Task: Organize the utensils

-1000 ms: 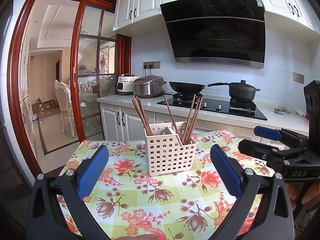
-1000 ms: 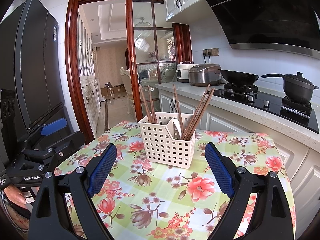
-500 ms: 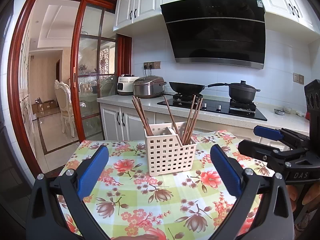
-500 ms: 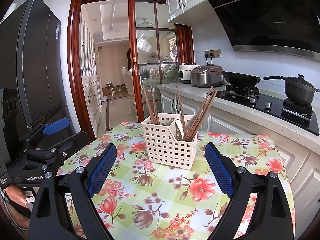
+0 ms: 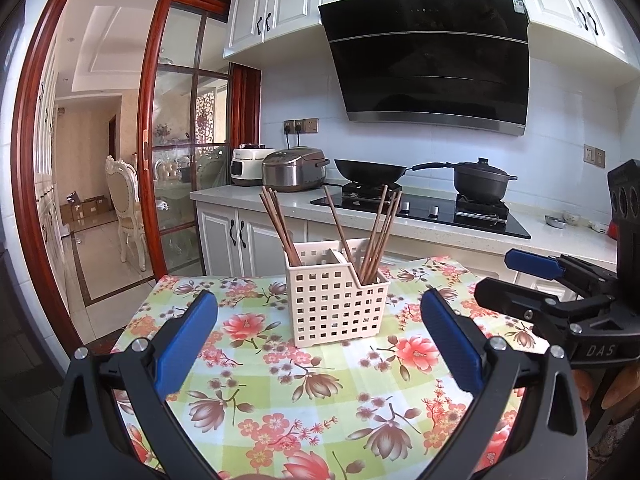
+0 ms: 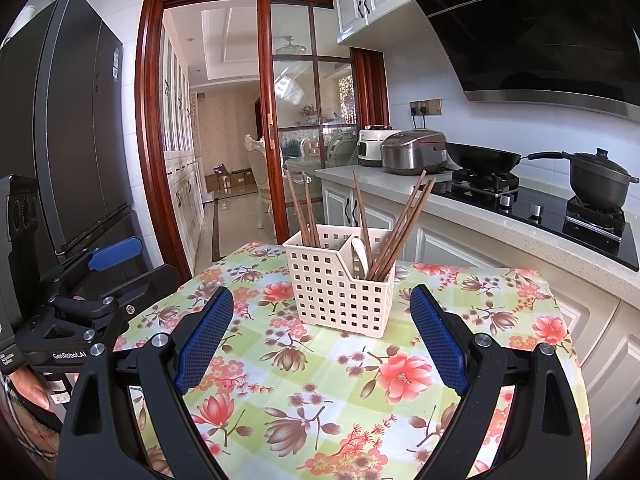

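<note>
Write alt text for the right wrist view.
A white caddy holding chopsticks and a spoon stands on a floral table, between the open right gripper fingers. The left gripper waits left.

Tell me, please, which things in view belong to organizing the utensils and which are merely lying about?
Part of the job:
- white utensil basket
- brown chopsticks standing in its compartments
- white spoon in the basket
- left claw, open
- right claw, open

Merely lying about:
- wok on the stove
- black pot
- rice cooker
- fridge
</note>
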The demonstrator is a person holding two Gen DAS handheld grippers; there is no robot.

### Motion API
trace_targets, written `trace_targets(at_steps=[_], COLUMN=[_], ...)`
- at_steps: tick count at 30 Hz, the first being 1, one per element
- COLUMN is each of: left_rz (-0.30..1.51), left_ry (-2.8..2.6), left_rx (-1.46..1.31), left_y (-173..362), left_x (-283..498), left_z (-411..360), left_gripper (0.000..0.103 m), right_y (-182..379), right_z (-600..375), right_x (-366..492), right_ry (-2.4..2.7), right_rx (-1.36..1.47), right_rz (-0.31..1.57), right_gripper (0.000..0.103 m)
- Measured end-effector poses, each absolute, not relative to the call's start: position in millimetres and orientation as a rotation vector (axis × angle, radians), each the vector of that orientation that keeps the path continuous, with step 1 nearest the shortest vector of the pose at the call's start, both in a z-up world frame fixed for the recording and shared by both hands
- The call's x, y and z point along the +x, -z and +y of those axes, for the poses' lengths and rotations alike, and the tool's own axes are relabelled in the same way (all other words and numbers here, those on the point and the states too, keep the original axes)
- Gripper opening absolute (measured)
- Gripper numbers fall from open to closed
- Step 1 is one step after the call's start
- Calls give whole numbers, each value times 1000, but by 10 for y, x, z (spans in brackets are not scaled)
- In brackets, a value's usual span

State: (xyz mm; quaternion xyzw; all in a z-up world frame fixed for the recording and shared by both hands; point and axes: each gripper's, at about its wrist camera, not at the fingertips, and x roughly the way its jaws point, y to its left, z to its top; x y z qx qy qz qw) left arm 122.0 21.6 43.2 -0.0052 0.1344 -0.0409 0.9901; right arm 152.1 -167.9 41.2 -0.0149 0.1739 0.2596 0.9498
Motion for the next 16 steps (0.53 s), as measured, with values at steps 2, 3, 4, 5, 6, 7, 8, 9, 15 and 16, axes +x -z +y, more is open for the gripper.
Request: trace_targets(at_steps=[2, 3, 4, 5, 6, 7, 8, 9, 15, 16], left_rz=[281, 295, 303, 305, 307, 304, 303, 301, 287, 286], left_ry=[73, 83, 95, 95, 89, 86, 87, 95, 91, 92], left_rx=[-20, -27, -34, -37, -32, -24, -22, -26, -15, -15], left_y=[-423, -416, -410, -405, -400, -398, -396, -397, -405, -406], left_x=[1225, 1237, 1242, 1244, 1245, 1244, 1242, 1243, 1223, 1219], left_z=[223, 233, 242, 246, 240, 235, 233, 236, 220, 218], left_gripper=[98, 98, 98, 98, 98, 98, 98, 98, 98, 98], right_y=[-412, -410, -410, -410, -409, -409, -406, -404, -405, -406], right_z=[-1680, -1682, -1682, -1683, -1685, -1685, -1687, -1692, -1702, -1701], right_x=[1520, 1519, 1518, 1519, 1517, 1517, 1524, 1523, 1506, 1506], right_ry=[-528, -528, -528, -528, -528, -527, -526, -525, -526, -526], right_rx=[-28, -28, -29, -28, -28, -28, -27, -27, -31, -30], right_rz=[354, 355, 355, 355, 355, 356, 357, 357, 354, 355], right_gripper=[85, 85, 85, 85, 85, 85, 85, 85, 85, 85])
